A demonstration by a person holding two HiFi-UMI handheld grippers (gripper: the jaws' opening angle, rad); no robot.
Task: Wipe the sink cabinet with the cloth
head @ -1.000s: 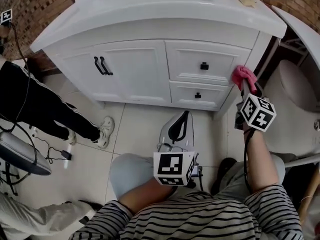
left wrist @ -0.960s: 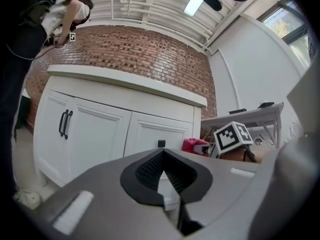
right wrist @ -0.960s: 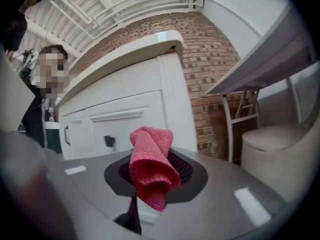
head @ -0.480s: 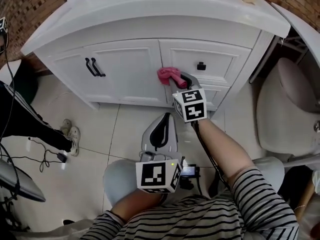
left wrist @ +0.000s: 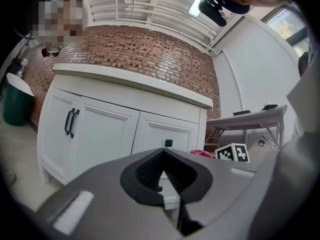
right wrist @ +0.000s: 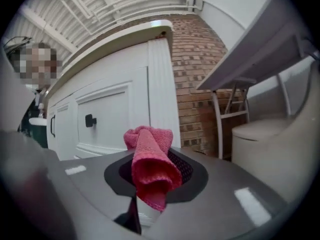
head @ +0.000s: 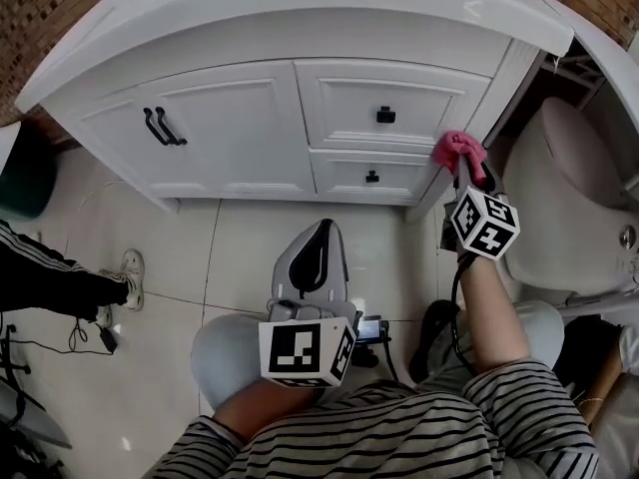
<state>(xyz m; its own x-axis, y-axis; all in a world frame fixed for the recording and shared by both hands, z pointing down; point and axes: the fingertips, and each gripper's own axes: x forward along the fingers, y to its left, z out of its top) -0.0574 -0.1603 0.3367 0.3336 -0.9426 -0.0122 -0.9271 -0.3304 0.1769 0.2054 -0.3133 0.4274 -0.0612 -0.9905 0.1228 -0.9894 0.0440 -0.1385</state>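
Pink microfibre cloth [head: 457,150], clenched in right tool [head: 465,171], sits at right corner post of white wooden sink cabinet [head: 230,128]; left tool [head: 319,238] closed, empty, farther back.

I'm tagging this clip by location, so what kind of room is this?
Probably a bathroom: a white sink cabinet with black handles stands against a red brick wall, with what looks like a white toilet, lid down, beside it.
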